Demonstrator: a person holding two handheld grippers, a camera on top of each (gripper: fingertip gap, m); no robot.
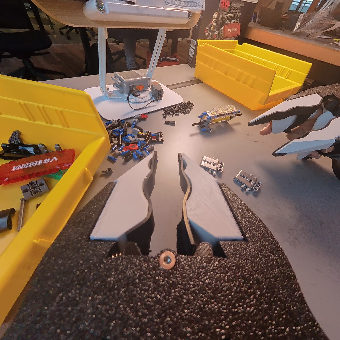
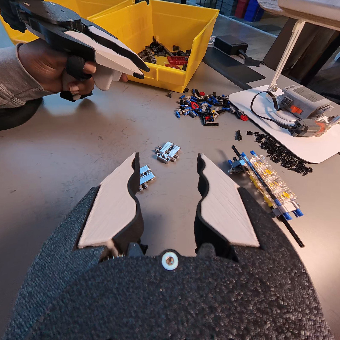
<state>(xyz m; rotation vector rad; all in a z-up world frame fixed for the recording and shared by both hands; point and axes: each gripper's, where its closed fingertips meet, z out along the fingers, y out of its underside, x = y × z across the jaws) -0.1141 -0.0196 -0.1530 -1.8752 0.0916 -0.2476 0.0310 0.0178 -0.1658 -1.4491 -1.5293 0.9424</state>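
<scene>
My left gripper (image 1: 167, 156) is open and empty above the grey table, its tips at the near edge of a pile of small blue, black and red pins (image 1: 132, 139). It also shows in the right wrist view (image 2: 144, 72), held by a hand. My right gripper (image 2: 168, 156) is open and empty over two small grey beam assemblies (image 2: 168, 151) (image 2: 146, 176); its left finger hides part of the nearer one. A clear-and-yellow engine block (image 2: 266, 185) lies just right of it. In the left wrist view the right gripper (image 1: 261, 138) is at the right edge.
A yellow bin (image 1: 55, 114) with a red translucent cover (image 1: 36, 165) and dark parts stands at left. A second yellow bin (image 1: 239, 73) stands far right. A white stand base (image 1: 110, 108) carries a grey battery box (image 1: 130, 81) and motor. Loose black pins (image 1: 179, 108) lie beside it. One gripper's finger ends stand about 15 cm off the other's.
</scene>
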